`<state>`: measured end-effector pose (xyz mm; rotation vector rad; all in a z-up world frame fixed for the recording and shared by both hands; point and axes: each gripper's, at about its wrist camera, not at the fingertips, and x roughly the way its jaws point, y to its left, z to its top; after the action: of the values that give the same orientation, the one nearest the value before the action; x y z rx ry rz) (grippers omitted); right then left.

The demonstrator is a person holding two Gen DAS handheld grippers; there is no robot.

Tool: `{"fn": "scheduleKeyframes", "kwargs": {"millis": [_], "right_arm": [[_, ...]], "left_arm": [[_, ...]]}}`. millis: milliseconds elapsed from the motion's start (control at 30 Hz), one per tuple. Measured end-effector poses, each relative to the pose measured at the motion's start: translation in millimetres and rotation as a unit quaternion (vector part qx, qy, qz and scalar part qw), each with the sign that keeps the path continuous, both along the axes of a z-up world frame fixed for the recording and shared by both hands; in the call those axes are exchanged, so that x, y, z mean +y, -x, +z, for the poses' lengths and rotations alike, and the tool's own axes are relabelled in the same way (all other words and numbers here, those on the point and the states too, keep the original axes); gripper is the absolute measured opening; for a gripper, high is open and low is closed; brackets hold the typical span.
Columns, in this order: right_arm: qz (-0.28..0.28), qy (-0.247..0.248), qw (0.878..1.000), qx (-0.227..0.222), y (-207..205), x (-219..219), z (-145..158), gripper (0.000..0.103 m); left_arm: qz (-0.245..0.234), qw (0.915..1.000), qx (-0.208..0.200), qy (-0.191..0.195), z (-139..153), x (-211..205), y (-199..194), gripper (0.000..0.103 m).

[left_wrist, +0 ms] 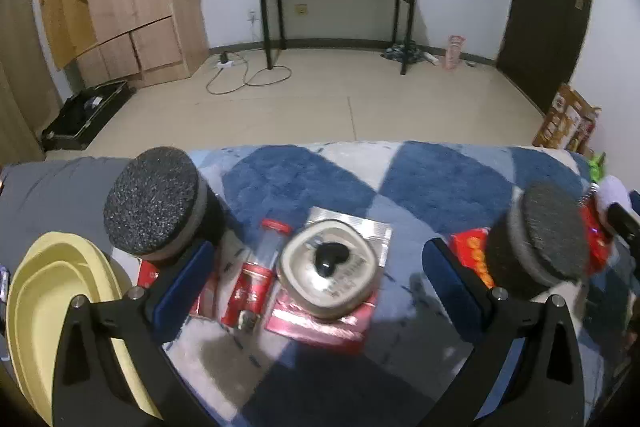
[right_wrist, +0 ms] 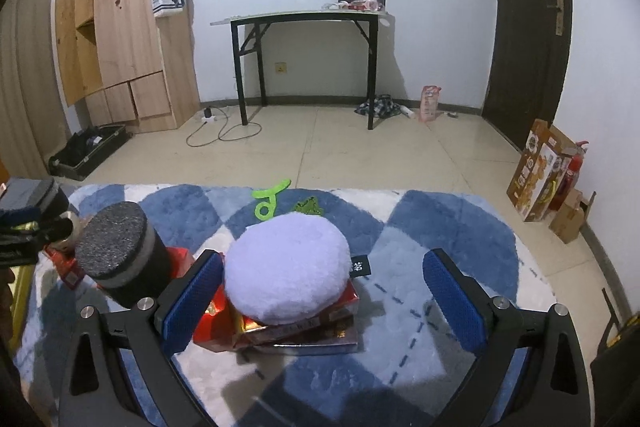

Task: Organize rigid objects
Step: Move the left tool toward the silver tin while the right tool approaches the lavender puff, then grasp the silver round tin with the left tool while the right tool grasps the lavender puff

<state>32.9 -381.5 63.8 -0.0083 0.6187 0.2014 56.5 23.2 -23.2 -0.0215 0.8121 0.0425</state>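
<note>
Blue-white rug (left_wrist: 432,183), yellow tub (left_wrist: 48,307) alongside

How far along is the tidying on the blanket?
Done: red boxes stacked under a white plush cushion. In hand: nothing; left gripper is open over a cream tin, right gripper open around the cushion. Left: tin, red bottle, foil packets.

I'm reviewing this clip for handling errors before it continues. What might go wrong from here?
The white plush pad sits atop stacked red boxes; the open right gripper may squash it or topple the stack. The left gripper may catch the foil packet under the cream tin.
</note>
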Motion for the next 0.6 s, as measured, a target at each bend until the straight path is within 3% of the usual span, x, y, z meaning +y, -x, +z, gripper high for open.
{"fn": "scheduleKeyframes", "kwargs": {"millis": [100, 200, 333, 500, 600], "right_arm": [[0.002, -0.007, 1.000, -0.001, -0.7, -0.2, 0.2, 0.094], [0.000, 0.001, 1.000, -0.010, -0.5, 2.0, -0.6, 0.091], [-0.004, 0.014, 1.000, -0.010, -3.0, 8.2, -6.7, 0.082], [0.005, 0.018, 1.000, -0.011, -7.4, 11.6, -8.9, 0.068], [0.009, 0.012, 1.000, -0.013, -7.6, 8.1, -8.6, 0.062]], "left_arm": [[0.006, 0.9995, -0.012, 0.029, -2.5, 9.3, -0.9, 0.103], [0.005, 0.9993, -0.015, 0.034, -4.2, 12.7, -0.8, 0.099], [-0.012, 0.9993, 0.012, 0.033, -14.7, 11.8, -7.5, 0.084], [-0.023, 0.9990, 0.011, 0.036, -17.9, 9.1, -7.8, 0.075], [-0.039, 0.9979, 0.012, 0.050, -16.6, 6.8, -6.8, 0.061]]}}
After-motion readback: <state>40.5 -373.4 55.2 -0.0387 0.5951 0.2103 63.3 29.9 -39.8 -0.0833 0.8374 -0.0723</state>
